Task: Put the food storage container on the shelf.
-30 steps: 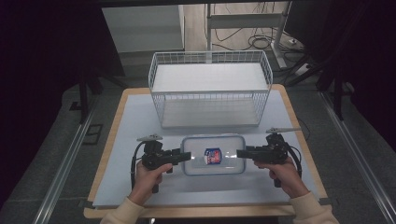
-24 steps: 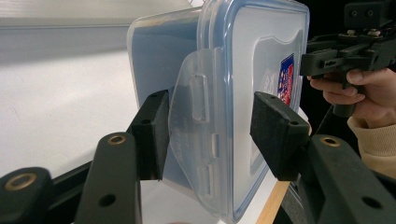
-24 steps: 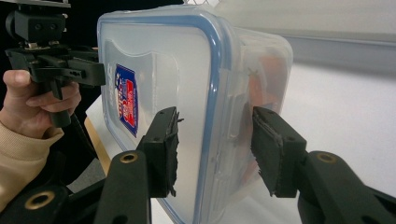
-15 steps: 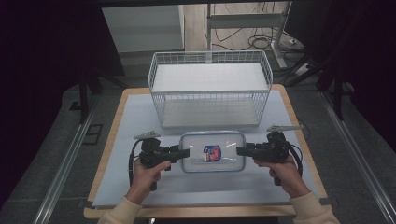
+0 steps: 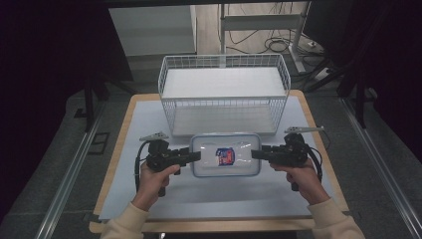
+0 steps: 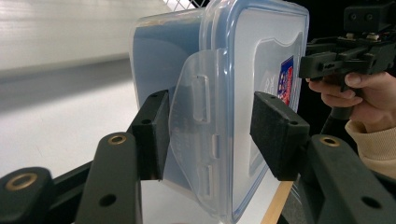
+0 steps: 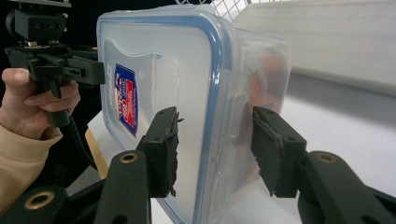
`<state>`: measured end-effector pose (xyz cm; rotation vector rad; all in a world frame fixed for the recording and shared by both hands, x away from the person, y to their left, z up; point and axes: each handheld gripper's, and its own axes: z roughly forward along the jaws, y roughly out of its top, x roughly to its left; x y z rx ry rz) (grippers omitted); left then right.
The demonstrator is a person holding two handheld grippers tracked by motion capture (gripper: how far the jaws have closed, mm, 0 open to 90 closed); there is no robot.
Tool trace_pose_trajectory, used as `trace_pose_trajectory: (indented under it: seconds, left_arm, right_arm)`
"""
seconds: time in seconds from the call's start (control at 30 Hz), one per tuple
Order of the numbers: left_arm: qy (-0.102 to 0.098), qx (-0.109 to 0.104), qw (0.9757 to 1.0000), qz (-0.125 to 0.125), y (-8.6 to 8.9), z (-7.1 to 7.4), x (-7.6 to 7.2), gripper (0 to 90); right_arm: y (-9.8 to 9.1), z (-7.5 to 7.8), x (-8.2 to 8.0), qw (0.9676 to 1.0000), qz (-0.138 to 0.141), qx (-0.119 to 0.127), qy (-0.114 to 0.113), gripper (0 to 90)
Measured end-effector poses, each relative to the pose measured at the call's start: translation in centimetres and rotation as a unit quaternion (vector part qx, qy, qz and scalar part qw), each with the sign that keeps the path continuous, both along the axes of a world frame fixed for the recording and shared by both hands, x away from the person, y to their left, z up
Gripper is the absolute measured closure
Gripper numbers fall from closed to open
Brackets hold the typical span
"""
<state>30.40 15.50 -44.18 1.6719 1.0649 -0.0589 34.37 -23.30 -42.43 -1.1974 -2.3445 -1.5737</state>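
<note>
From the high view I see a clear plastic container point(image 5: 226, 155) with a blue-rimmed lid and a small red-and-blue label, lying flat on the pale mat of the table point(image 5: 119, 149), just in front of a white wire basket point(image 5: 224, 94). My left gripper point(image 5: 195, 156) comes in at the container's left end and my right gripper point(image 5: 255, 154) at its right end, each held in a hand, both pointing inward at each other. From here I cannot tell whether the container rests on the mat or is raised a little off it.

In the left gripper view, the two black jaws straddle the container's point(image 6: 219, 107) end where the clear locking flap hangs down. One pad point(image 6: 152, 135) sits against the flap side; the other pad stands a little off the lid face, so the claw is narrowed around the end but not pressed tight on both sides. Beyond the lid I see the other gripper point(image 6: 345, 51) in its hand.

In the right gripper view, the jaws likewise stand either side of the container's point(image 7: 187, 102) end, one pad point(image 7: 163, 149) close against the lid, the other with a slim gap beside the tub wall. The claw is part-way closed, bracketing the end. The label shows on the lid, and the left hand with its gripper point(image 7: 51, 60) is beyond it.
</note>
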Motion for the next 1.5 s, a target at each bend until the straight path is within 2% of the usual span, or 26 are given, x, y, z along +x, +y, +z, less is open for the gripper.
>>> trace_pose_trajectory:
  seconds: [0.2,0.5,0.73,0.9,1.03,1.1,1.4,1.5]
  left_arm:
    - [-0.011,0.000,0.9999,0.001,0.2,1.4,0.6,49.4]
    - [-0.018,0.002,0.9998,0.001,0.1,2.8,1.3,49.4]
    - [-0.021,0.002,0.9998,-0.003,-0.1,4.3,2.4,49.5]
    - [-0.032,0.007,0.9995,-0.003,0.0,5.6,3.0,49.5]
    - [-0.037,0.003,0.9993,-0.002,0.1,6.0,3.2,49.5]
    - [-0.033,-0.002,0.9995,0.000,0.2,6.2,3.3,49.6]
    - [-0.040,-0.002,0.9992,0.002,0.5,7.2,4.1,49.6]
    - [-0.042,0.000,0.9991,0.006,0.6,7.9,4.6,49.6]
  right_arm:
    - [0.2,1.3,0.5,0.9999,-0.001,0.001,-0.011,52.3]
    - [0.1,2.5,1.1,0.9997,-0.003,0.008,-0.023,52.3]
    - [-0.1,4.0,1.9,0.9993,-0.011,0.012,-0.033,52.2]
    - [-0.1,4.8,2.3,0.9989,-0.012,0.015,-0.042,52.1]
    - [0.0,5.5,2.5,0.9986,-0.013,0.016,-0.049,52.1]
    - [0.1,5.8,2.7,0.9984,-0.013,0.015,-0.052,52.1]
    - [0.5,6.8,3.4,0.9979,-0.012,0.016,-0.062,52.1]
    - [0.7,7.3,4.0,0.9980,-0.013,0.016,-0.060,52.1]
